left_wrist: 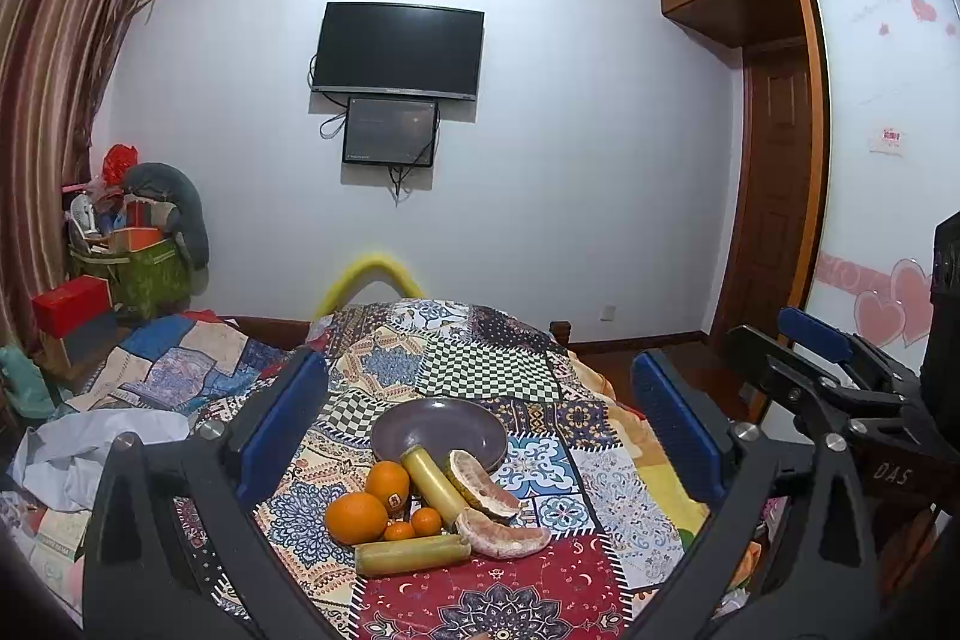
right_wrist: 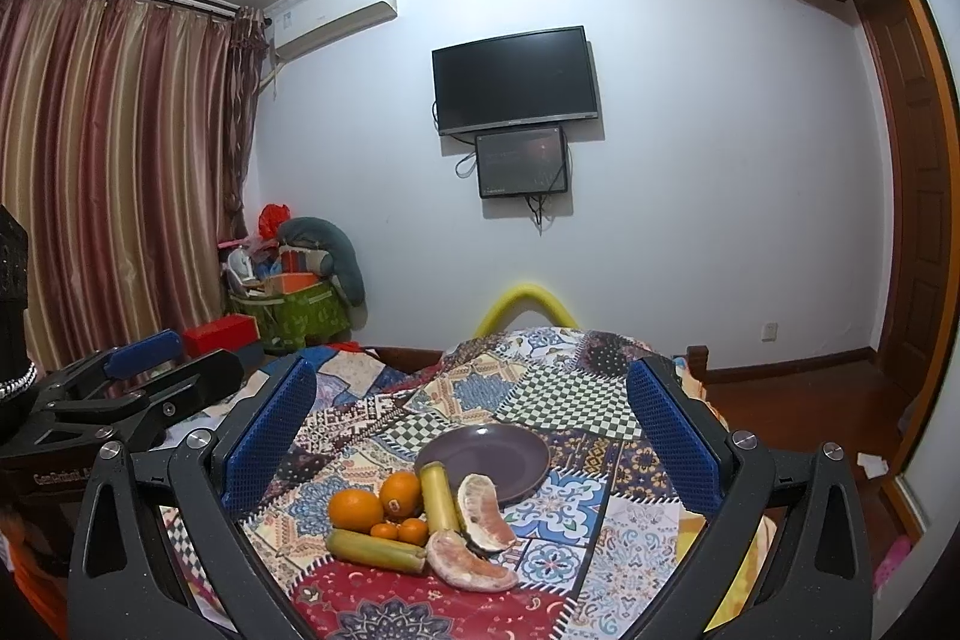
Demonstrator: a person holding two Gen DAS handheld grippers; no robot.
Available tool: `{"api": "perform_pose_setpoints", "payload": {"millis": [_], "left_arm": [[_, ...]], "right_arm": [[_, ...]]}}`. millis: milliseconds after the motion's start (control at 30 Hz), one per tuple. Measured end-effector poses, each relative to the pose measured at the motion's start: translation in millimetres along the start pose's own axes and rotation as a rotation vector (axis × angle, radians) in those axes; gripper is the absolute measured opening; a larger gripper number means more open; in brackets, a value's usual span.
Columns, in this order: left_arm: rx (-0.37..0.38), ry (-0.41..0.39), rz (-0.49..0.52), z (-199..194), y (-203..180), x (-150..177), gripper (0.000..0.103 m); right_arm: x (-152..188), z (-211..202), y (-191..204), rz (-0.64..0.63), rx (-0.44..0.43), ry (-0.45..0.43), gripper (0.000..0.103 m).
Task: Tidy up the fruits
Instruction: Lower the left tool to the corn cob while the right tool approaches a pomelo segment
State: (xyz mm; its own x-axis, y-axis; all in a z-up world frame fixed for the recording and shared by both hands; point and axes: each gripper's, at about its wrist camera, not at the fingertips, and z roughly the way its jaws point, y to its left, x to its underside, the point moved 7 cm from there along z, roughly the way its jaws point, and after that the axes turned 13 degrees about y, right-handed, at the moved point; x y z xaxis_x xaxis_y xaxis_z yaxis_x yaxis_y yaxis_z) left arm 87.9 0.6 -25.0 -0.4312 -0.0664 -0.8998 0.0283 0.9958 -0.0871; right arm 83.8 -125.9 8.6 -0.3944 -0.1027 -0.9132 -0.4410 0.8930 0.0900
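In the left wrist view my left gripper [left_wrist: 480,394] frames the lower half of the picture, jaws wide apart and holding nothing. Low in the frame, left of centre, sits the big orange [left_wrist: 356,517], with a second orange [left_wrist: 387,486] just behind it, and two small tangerines [left_wrist: 414,525] tucked between them and the cane. I judge the oranges firm and round, likely to roll on the soft patchwork cloth [left_wrist: 492,370], so I would close across the widest part. The tangerines look softer and want a light squeeze.

Toward centre lie two sugarcane pieces [left_wrist: 413,554]: one flat along the bottom, one angled up to the rim of the purple plate [left_wrist: 439,430], which is bare. They look stiff, heavy and smooth, so I would take them mid-length, across the stalk.

Right of the cane are two peeled pomelo wedges [left_wrist: 503,541], touching each other. These seem fragile and moist; I would grip the thick back gently.

At the right edge of that view my right gripper [right_wrist: 471,418] shows from the side; its own view shows its jaws equally spread and empty, hanging above the same pile
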Motion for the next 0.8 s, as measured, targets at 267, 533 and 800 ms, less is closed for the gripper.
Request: {"api": "perform_pose_setpoints", "payload": {"millis": [267,533,800], "left_arm": [[-0.011,0.075,-0.002,31.5,6.9,13.0,0.103],[-0.054,0.236,-0.004,87.5,29.3,46.0,0.091],[-0.067,0.416,-0.046,139.6,55.5,90.8,0.086]], "right_arm": [[14.8,25.1,-10.5,-0.001,0.042,0.074,0.103],[51.3,74.5,-28.4,-0.003,0.037,0.245,0.103],[88.7,115.8,-42.5,-0.006,0.034,0.408,0.103]]}}
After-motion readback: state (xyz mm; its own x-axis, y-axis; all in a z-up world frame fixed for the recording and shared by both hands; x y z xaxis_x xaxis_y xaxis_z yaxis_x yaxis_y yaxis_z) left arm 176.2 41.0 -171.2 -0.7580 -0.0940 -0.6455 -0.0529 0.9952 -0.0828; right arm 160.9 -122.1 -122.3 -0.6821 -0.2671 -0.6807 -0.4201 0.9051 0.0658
